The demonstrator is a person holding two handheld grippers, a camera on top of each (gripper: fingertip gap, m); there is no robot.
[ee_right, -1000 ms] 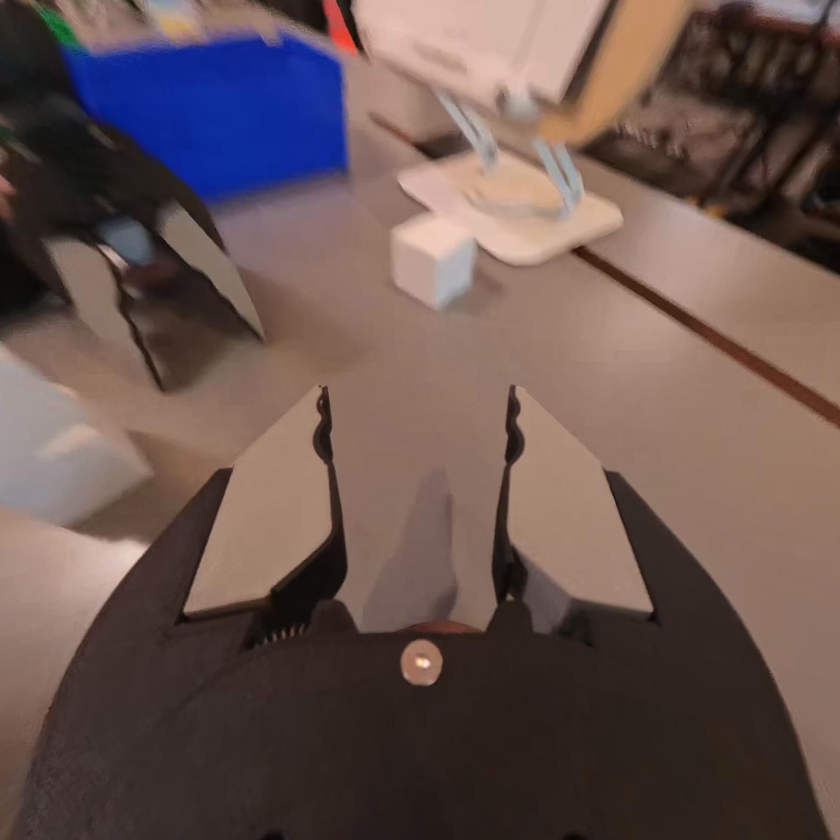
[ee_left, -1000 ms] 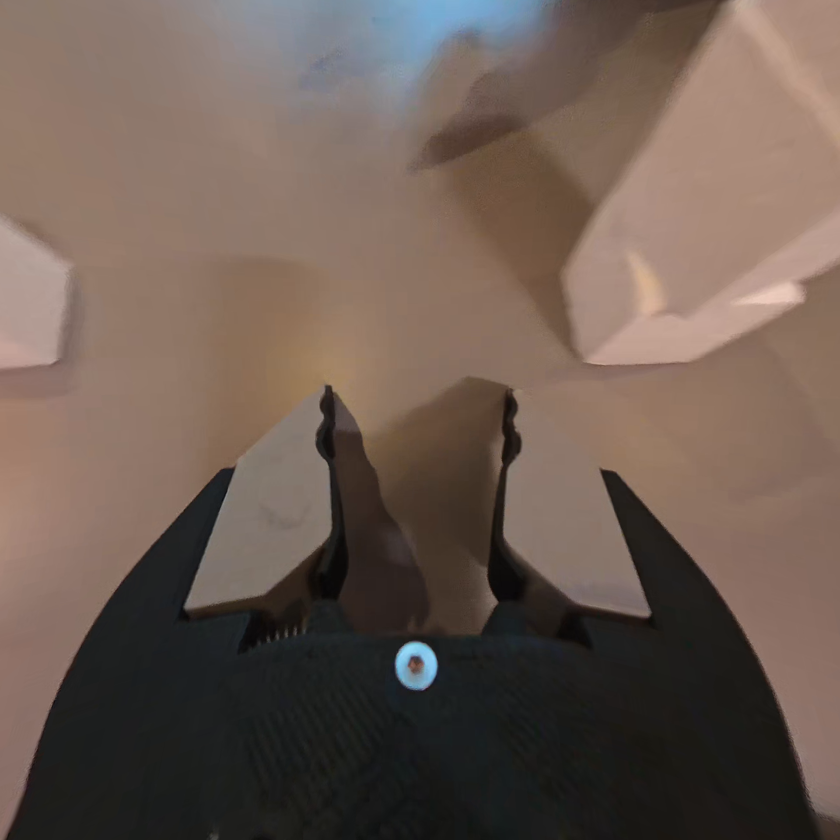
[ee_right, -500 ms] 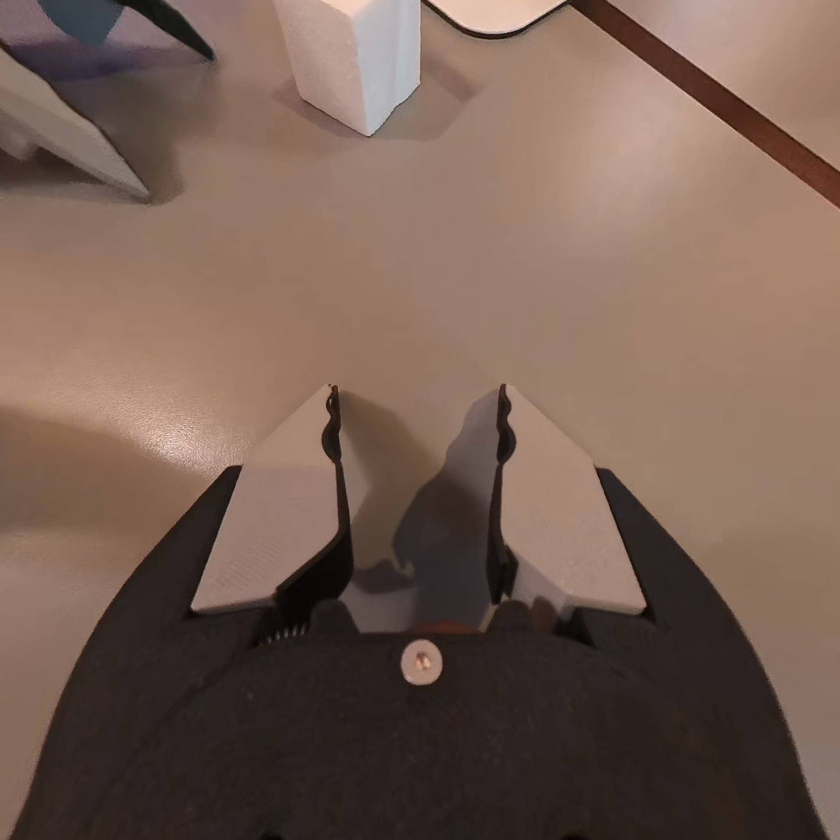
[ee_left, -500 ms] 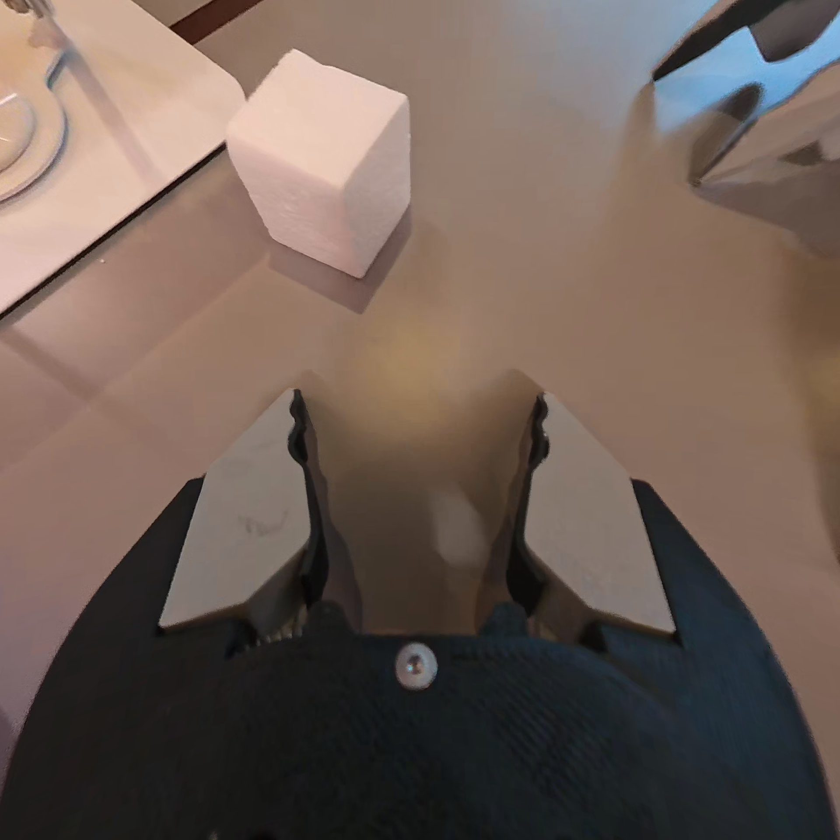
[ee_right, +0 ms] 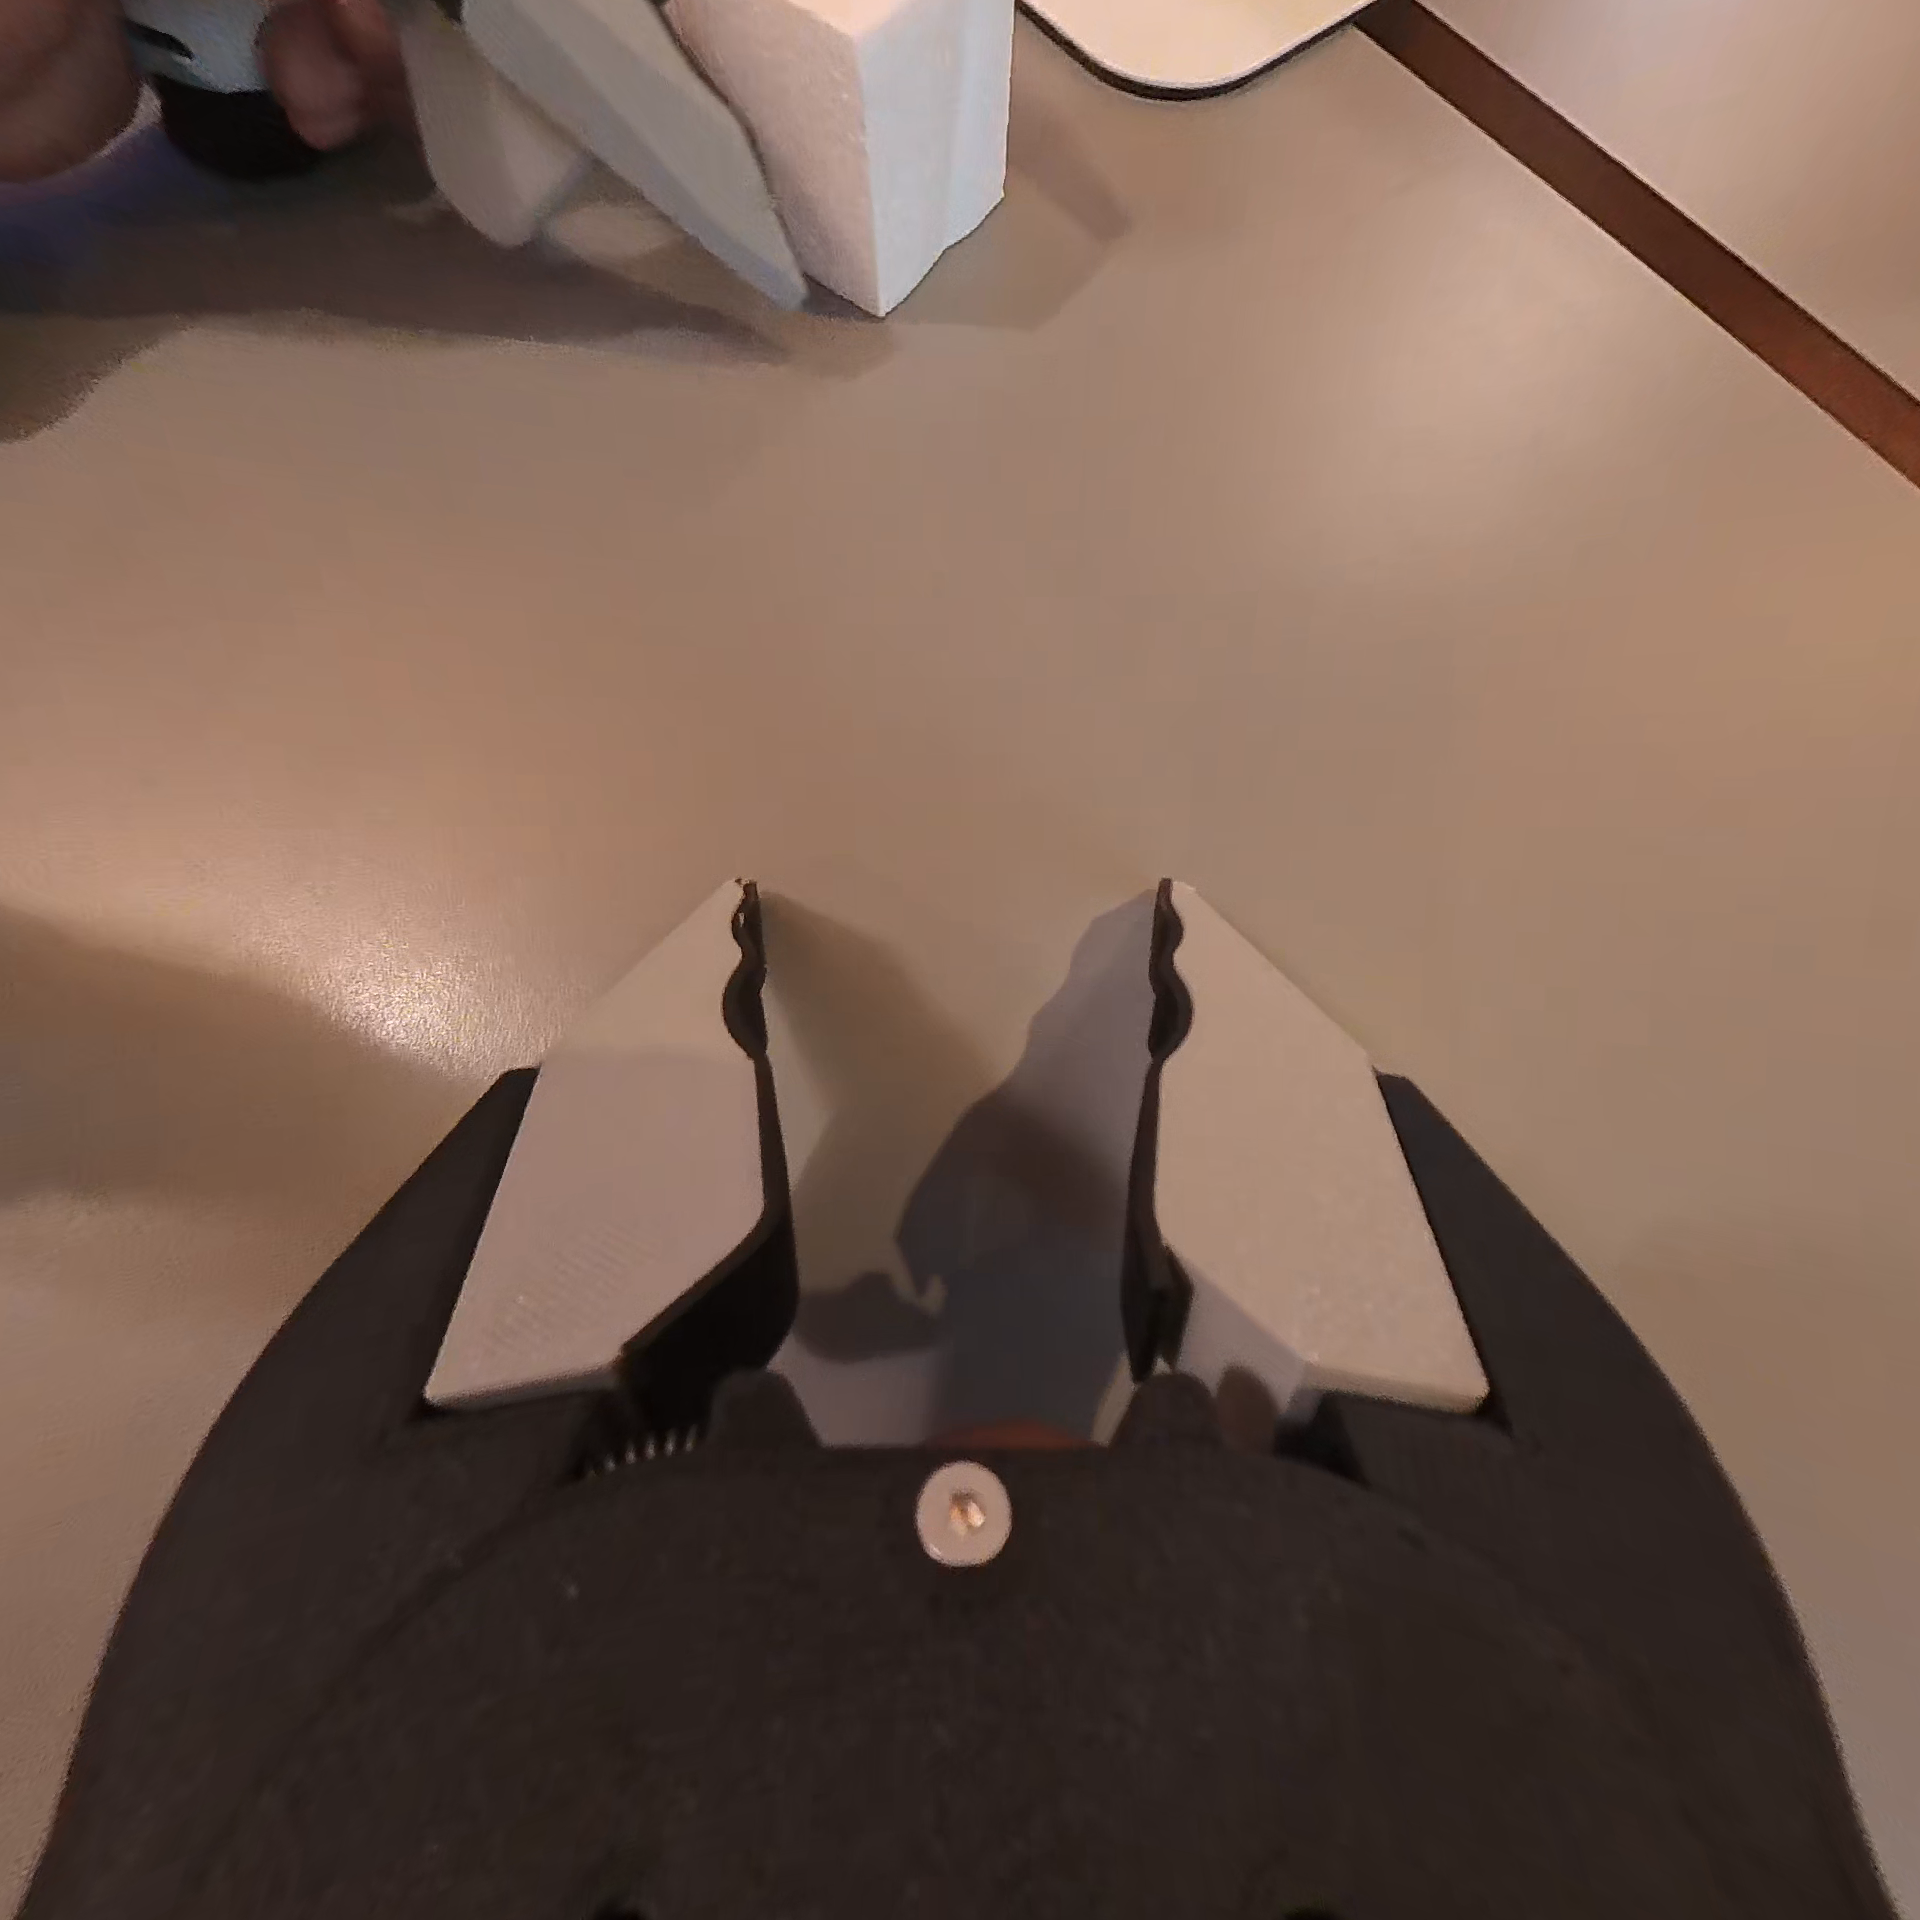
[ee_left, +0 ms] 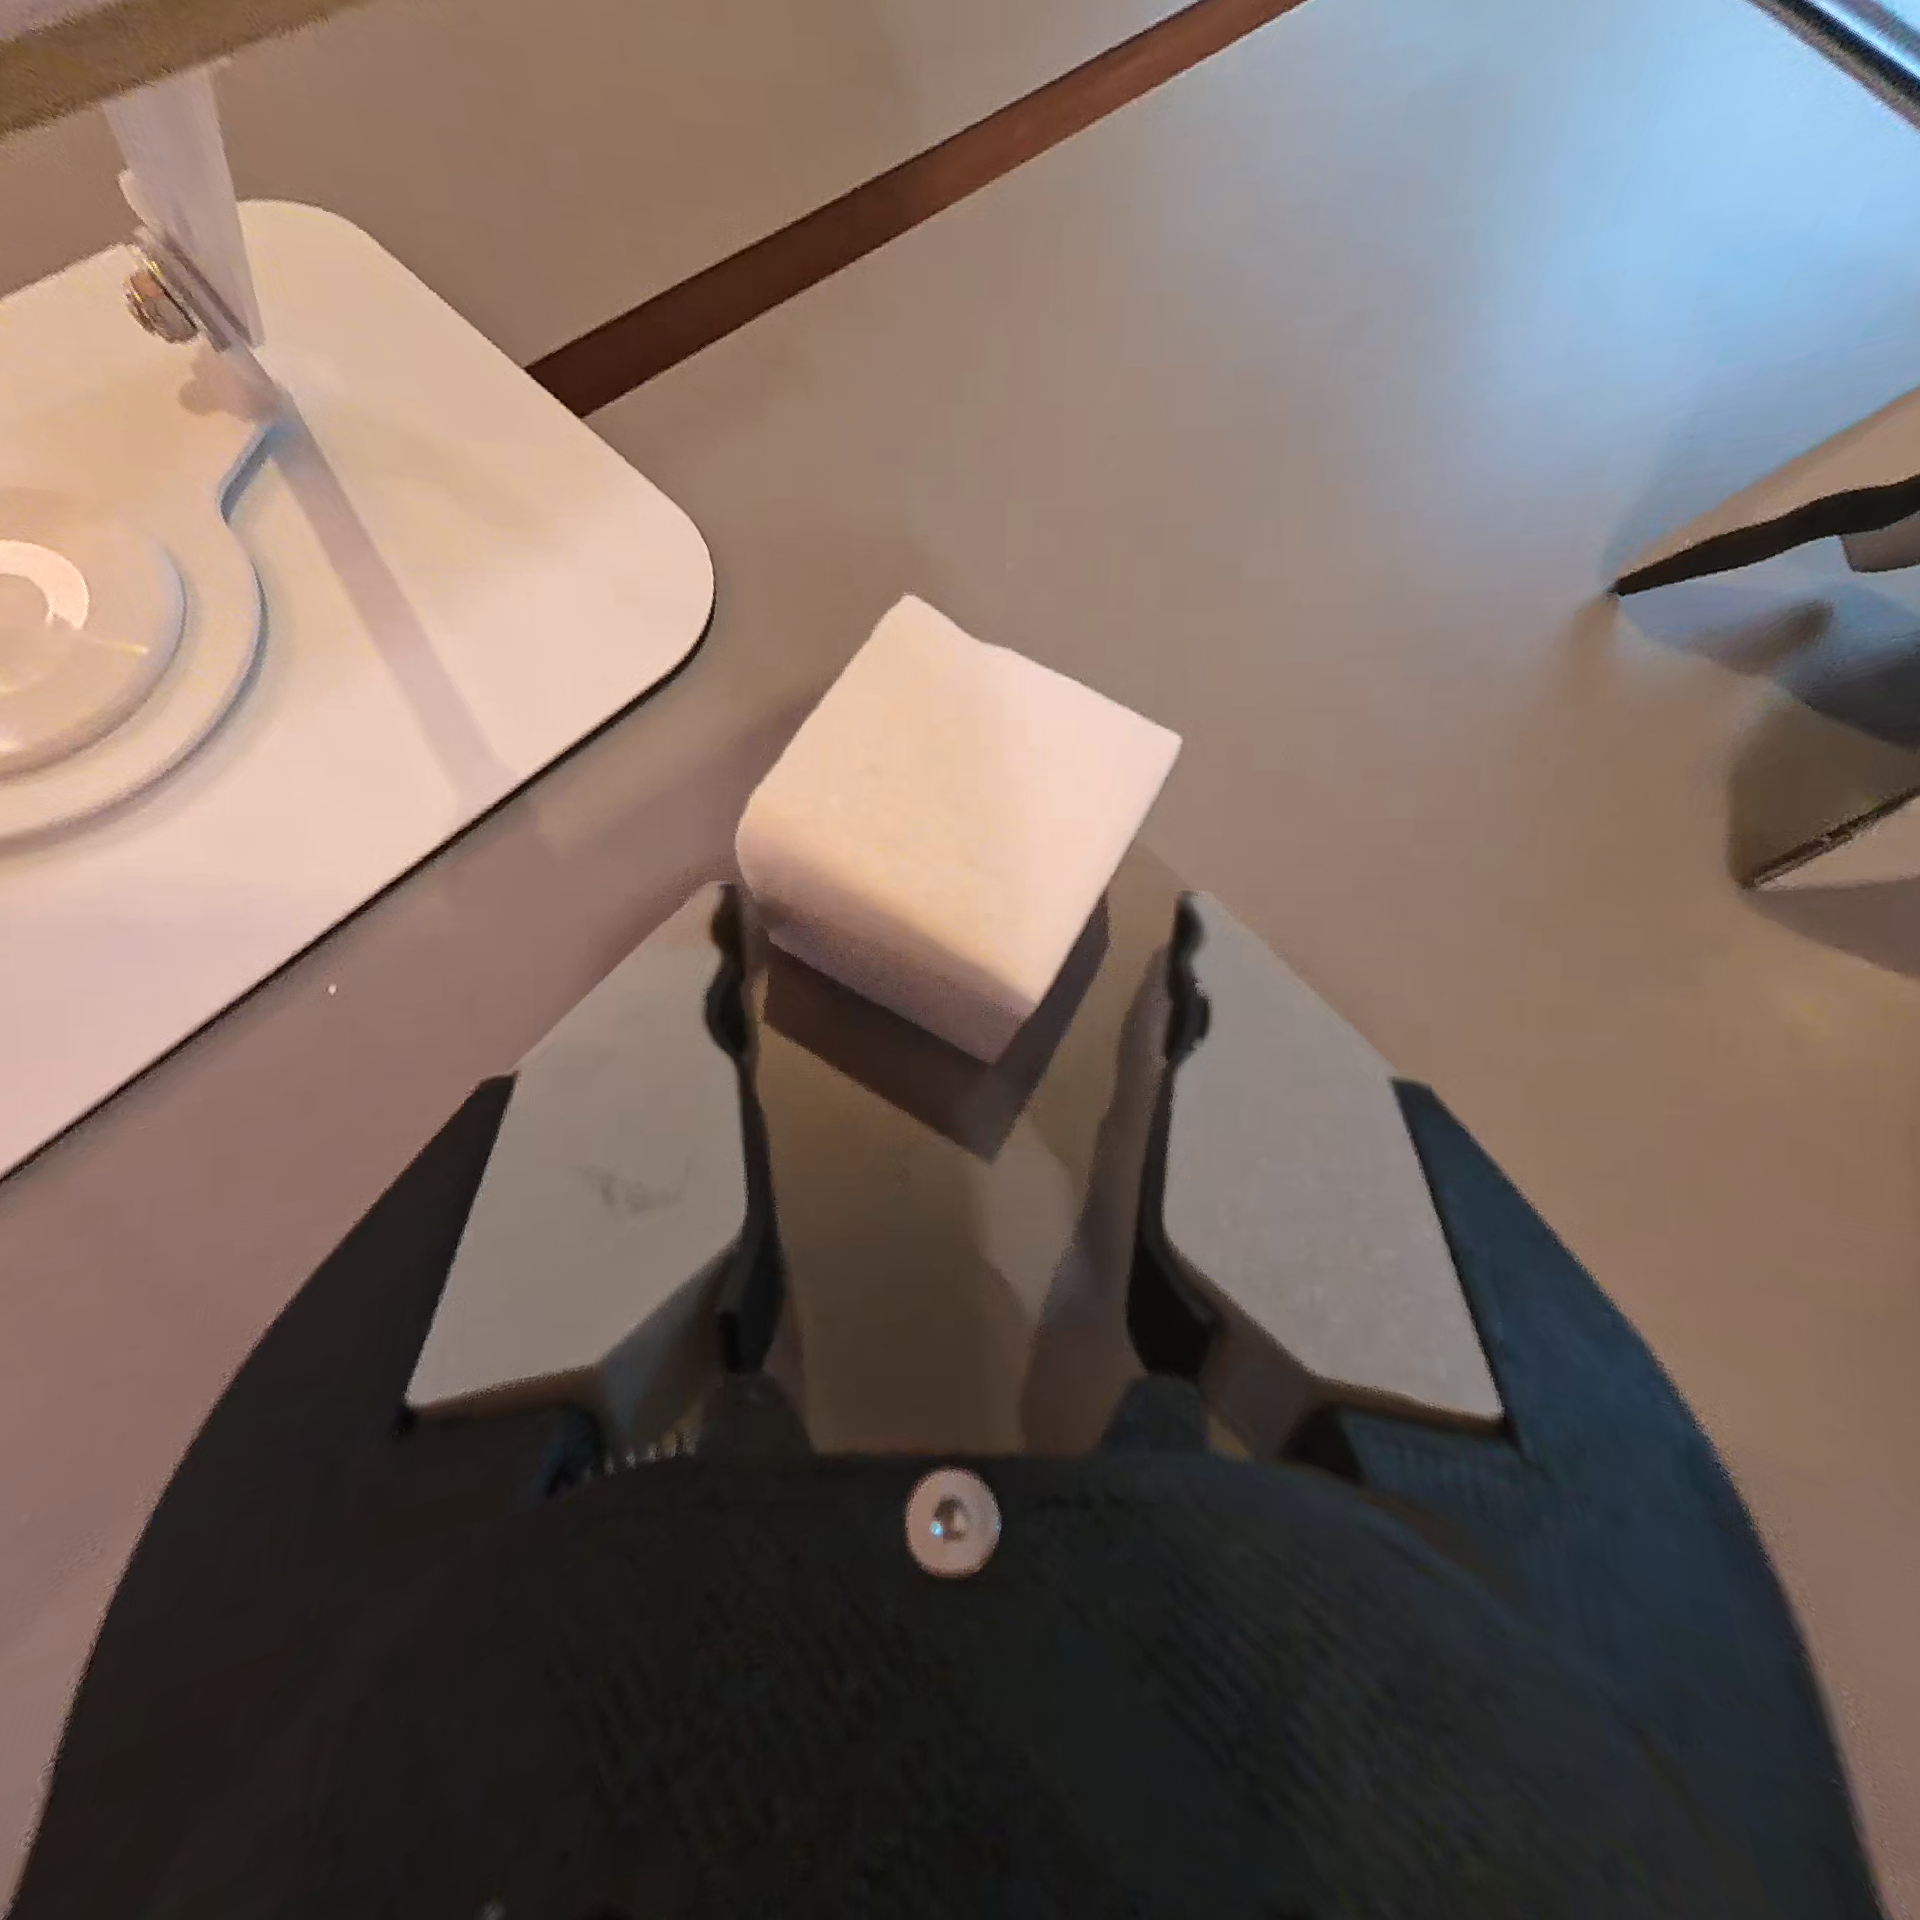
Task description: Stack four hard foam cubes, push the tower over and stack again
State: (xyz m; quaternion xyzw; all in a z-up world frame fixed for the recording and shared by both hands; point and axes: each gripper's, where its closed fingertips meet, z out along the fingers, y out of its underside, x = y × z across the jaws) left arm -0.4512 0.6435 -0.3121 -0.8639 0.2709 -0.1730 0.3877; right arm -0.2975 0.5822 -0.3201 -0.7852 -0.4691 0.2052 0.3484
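Note:
One white foam cube (ee_left: 951, 821) sits on the grey table, turned corner-on. My left gripper (ee_left: 954, 909) is open, its fingertips just reaching either side of the cube's near corner, not closed on it. The same cube (ee_right: 894, 135) shows at the top of the right wrist view with the left gripper's grey fingers (ee_right: 665, 135) against its left side. My right gripper (ee_right: 954, 894) is open and empty, low over bare table, well short of the cube. It also shows at the right edge of the left wrist view (ee_left: 1808, 665). The other cubes are out of view.
A white stand base (ee_left: 343, 623) with a slanted post lies left of the cube; its corner shows in the right wrist view (ee_right: 1195, 42). A dark brown seam (ee_left: 883, 218) crosses the table behind. A hand (ee_right: 62, 94) holds the left gripper.
My left gripper has moved forward to the cube, so its open fingers now flank the cube's near corner. The right gripper has stayed low, open and nearly still.

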